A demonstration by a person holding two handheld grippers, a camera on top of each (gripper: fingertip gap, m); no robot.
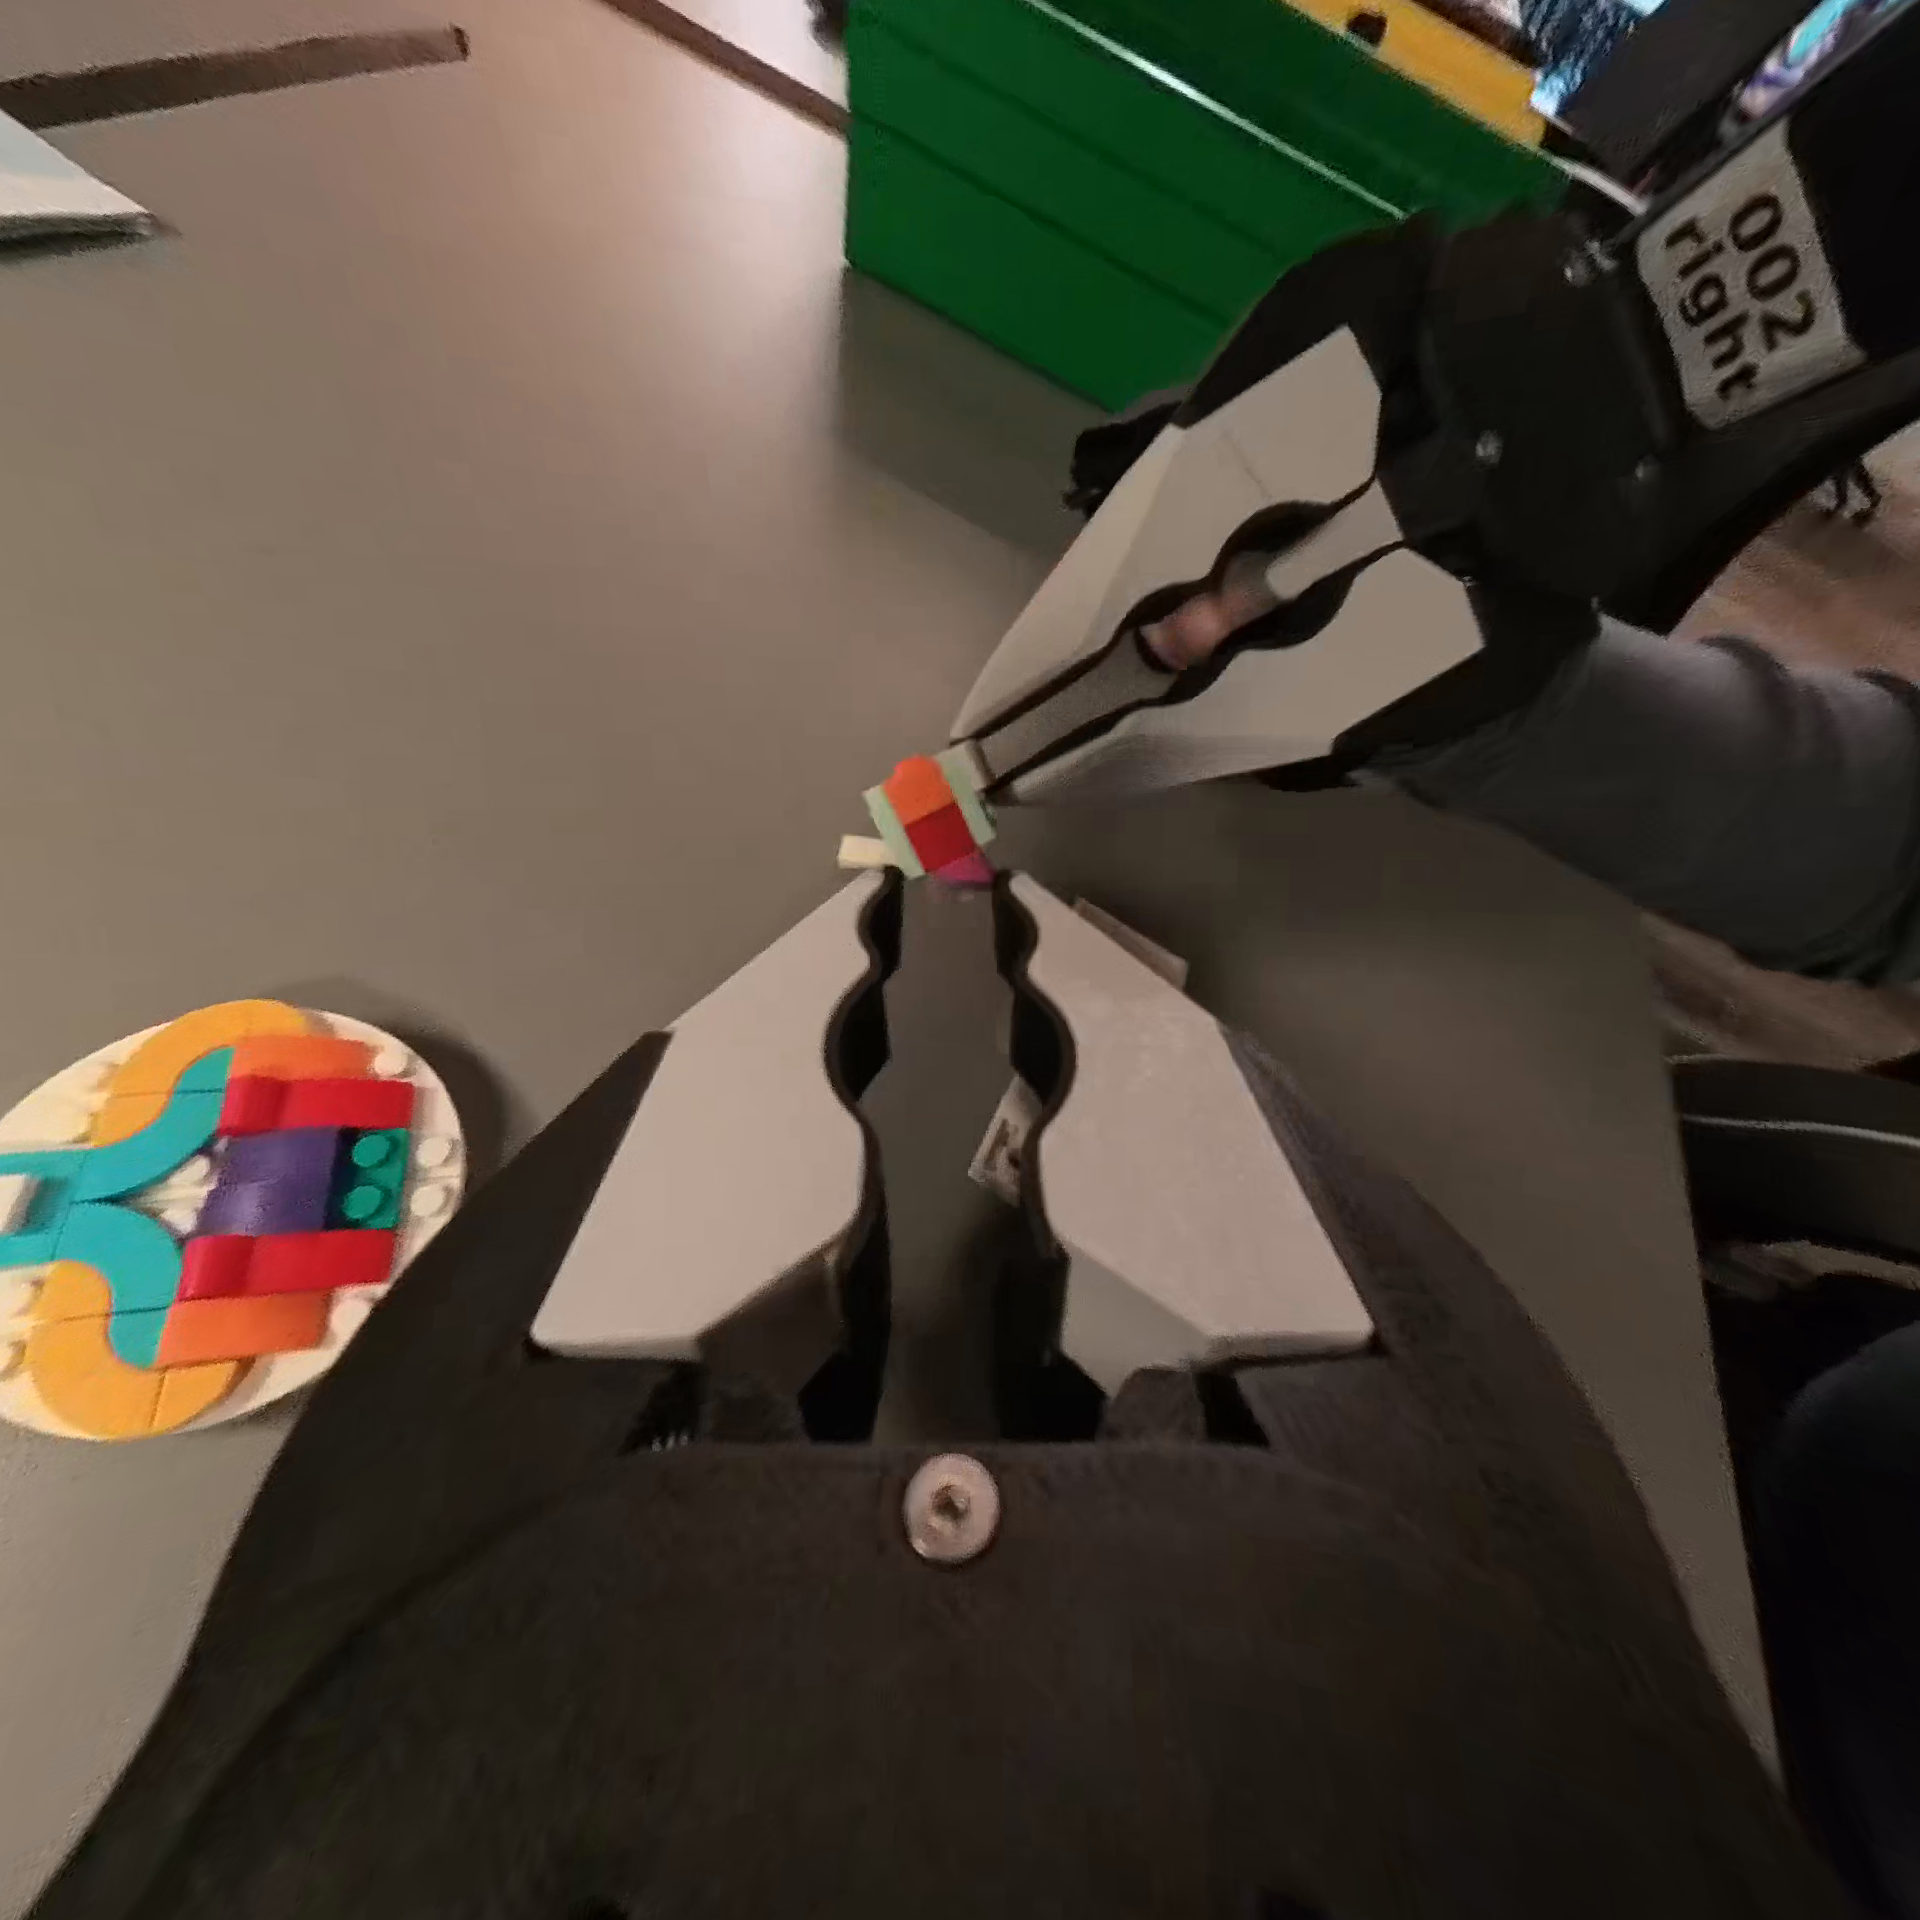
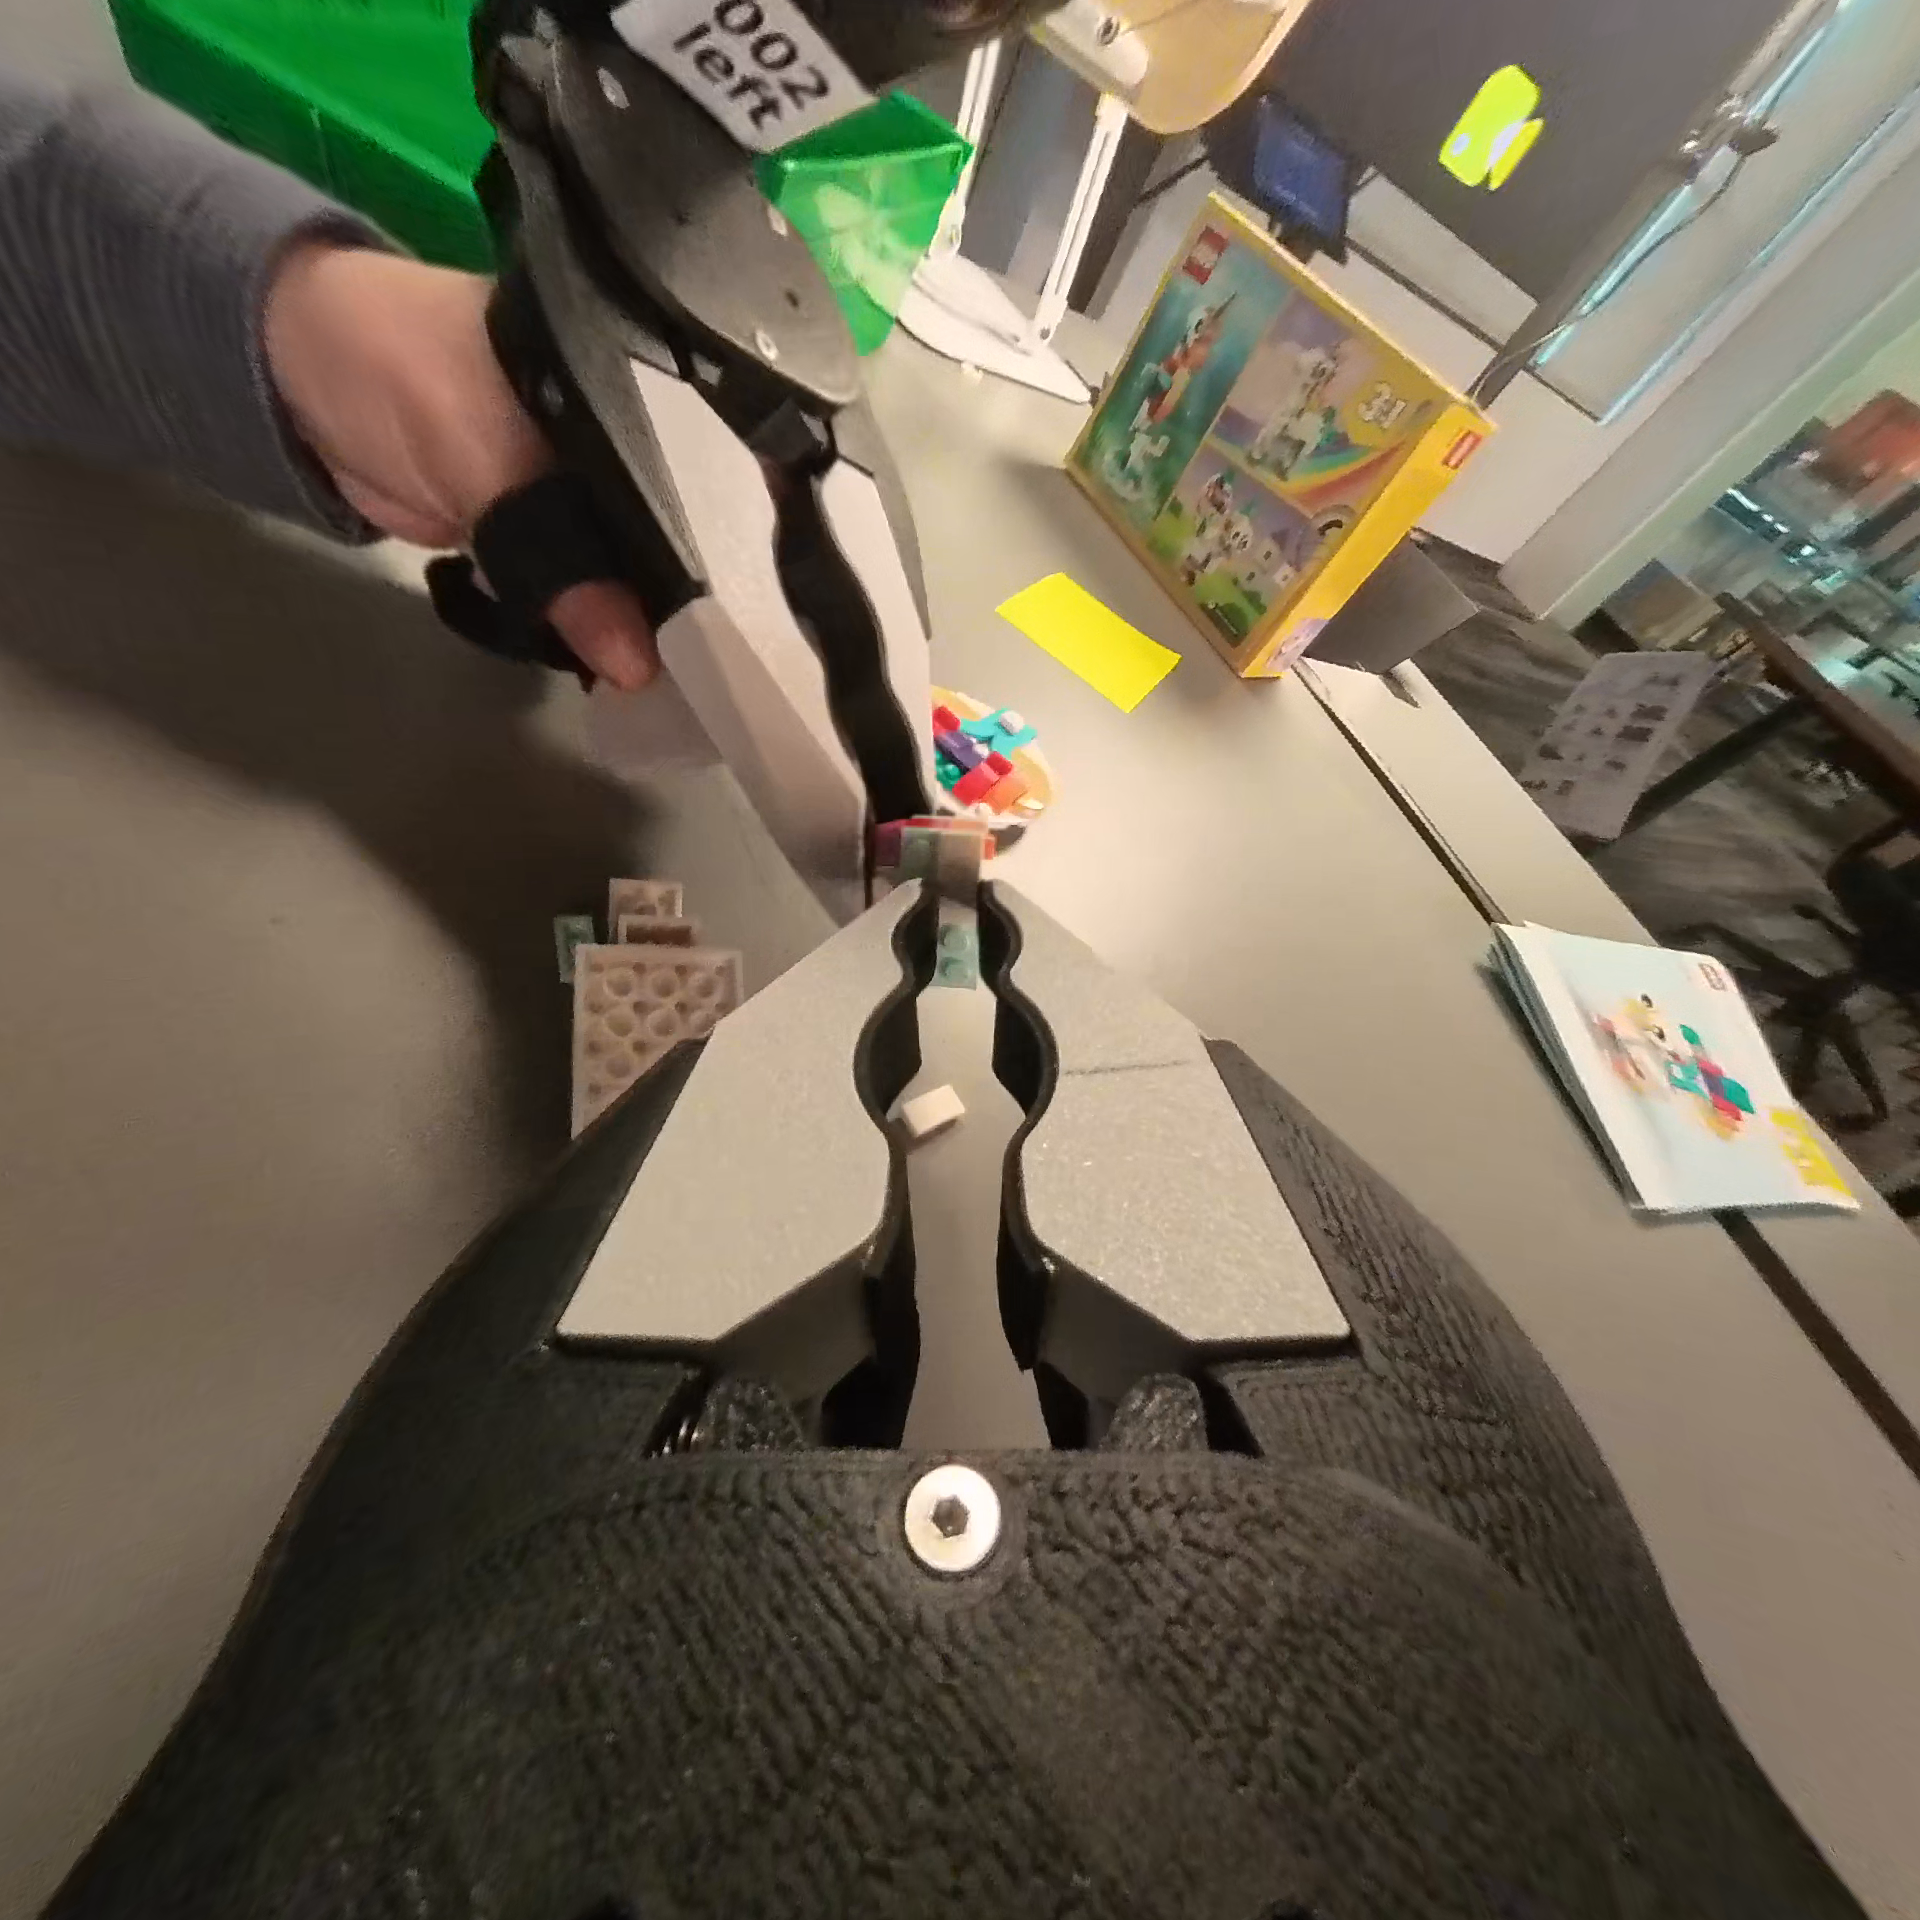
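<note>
Pinching a small brick cluster (image 1: 928, 821) at its pale-green edge, the right gripper (image 1: 982, 774) has its jaws clenched on the piece and holds it above the bench (image 1: 520, 623), right at the fingertips of the left gripper (image 1: 940, 883). The cluster shows orange, red and magenta faces on a mint plate, with a small cream stub sticking out on the side away from the right gripper. It lies straight ahead of the left gripper, just past its tips, whose jaws stand apart with a narrow gap and grasp nothing; whether a fingertip touches the cluster's magenta underside I cannot tell. The two grippers meet almost tip to tip, at an angle to one another.

In the right wrist view the cluster (image 2: 930, 842) sits directly beyond the right gripper's tips, the left gripper (image 2: 883, 821) coming down on it from the upper left, a hand (image 2: 416, 416) round its handle. Below the right gripper's jaws, on the bench, lie a small white brick (image 2: 930, 1110) and a mint plate (image 2: 954, 956).

To the left of the left gripper rests a round white baseplate (image 1: 436, 1164) carrying teal, yellow, red, orange and purple bricks (a half-built flat model, seemingly). Beyond the grippers stands a green bin (image 1: 1091, 187); its contents are hidden. To the right of the right gripper lie a booklet (image 2: 1662, 1070), a yellow slip (image 2: 1086, 639) and a toy box (image 2: 1278, 436); tan studded plates (image 2: 644, 997) lie to its left.
</note>
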